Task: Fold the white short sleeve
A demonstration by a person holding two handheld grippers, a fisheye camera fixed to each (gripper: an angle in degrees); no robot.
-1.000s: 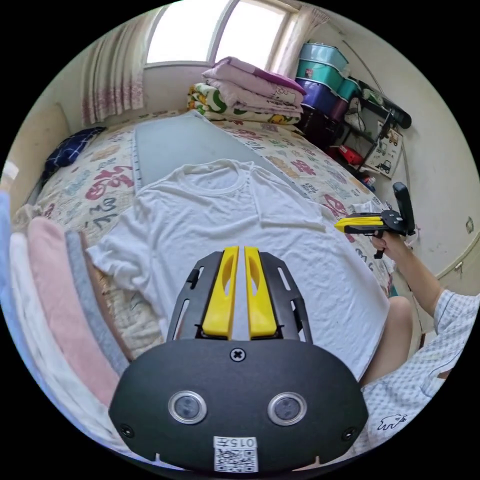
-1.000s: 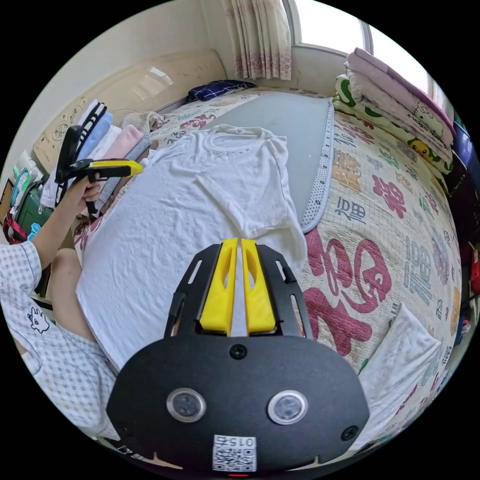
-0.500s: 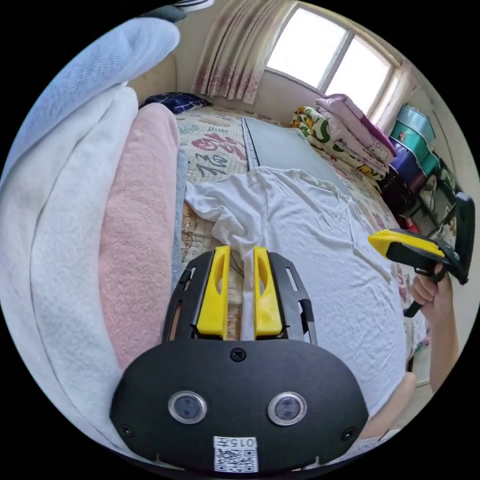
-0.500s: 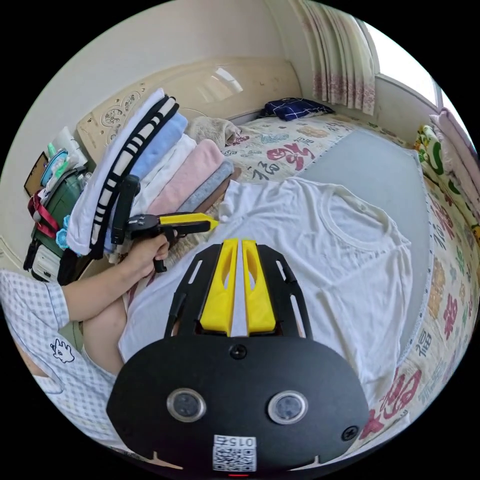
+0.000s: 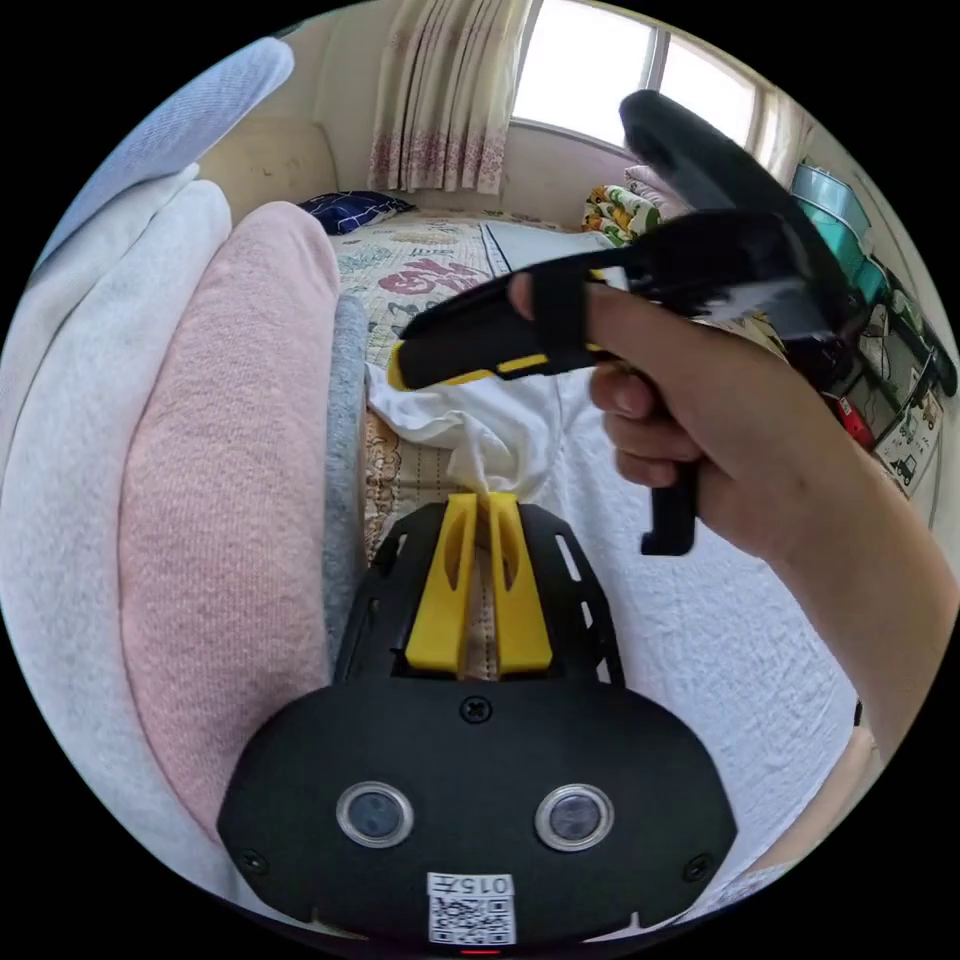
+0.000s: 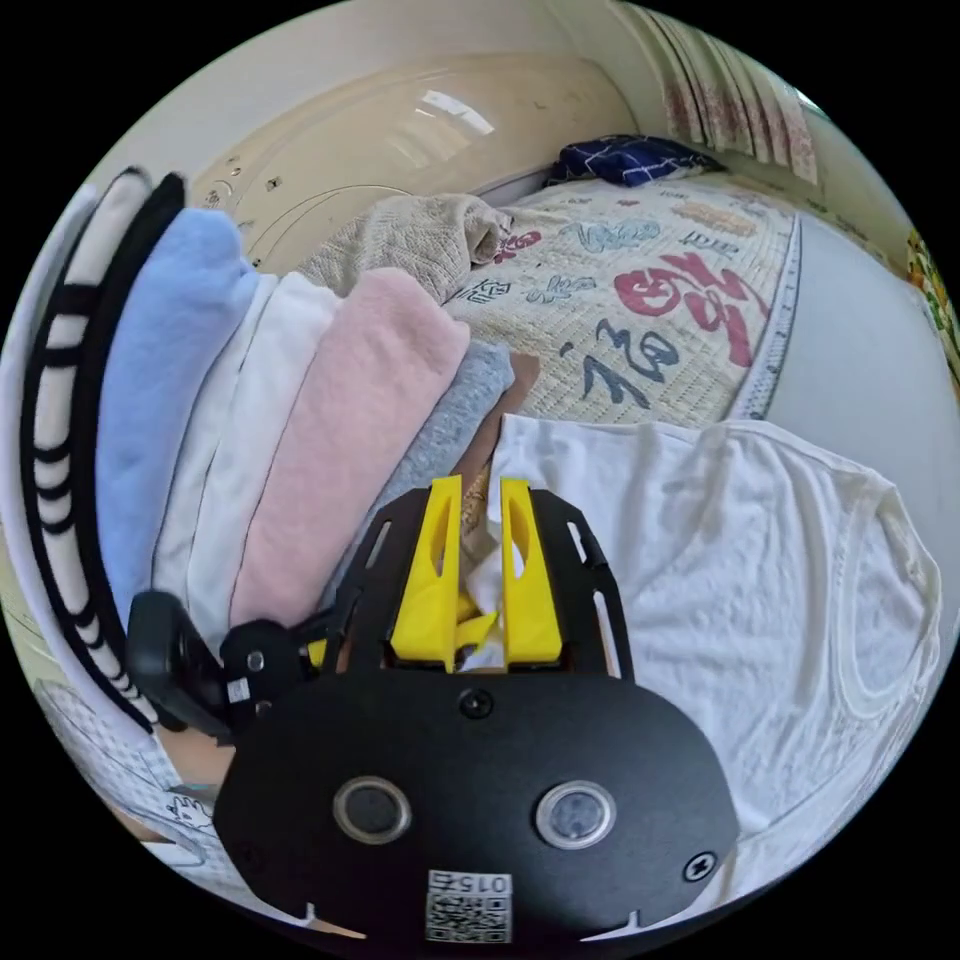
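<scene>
Both grippers work the white shirt (image 6: pixel 760 580)'s sleeve (image 5: pixel 470 425): my left gripper (image 5: pixel 478 500) clenched on its edge, right gripper (image 6: pixel 470 500) released above, ready to fold inward.

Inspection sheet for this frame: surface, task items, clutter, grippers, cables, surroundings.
Surface: patterned quilt on a bed, with a grey mat on top.
Job's things: white short-sleeve shirt lies spread out, its near sleeve bunched.
Clutter: pile of folded clothes beside the shirt; a dark blue cloth farther off.
Grippers: left gripper looks shut on the bunched sleeve; right gripper has its jaws apart over the same sleeve.
Cables: nothing seen.
Surroundings: headboard, curtained window, stacked blankets.
</scene>
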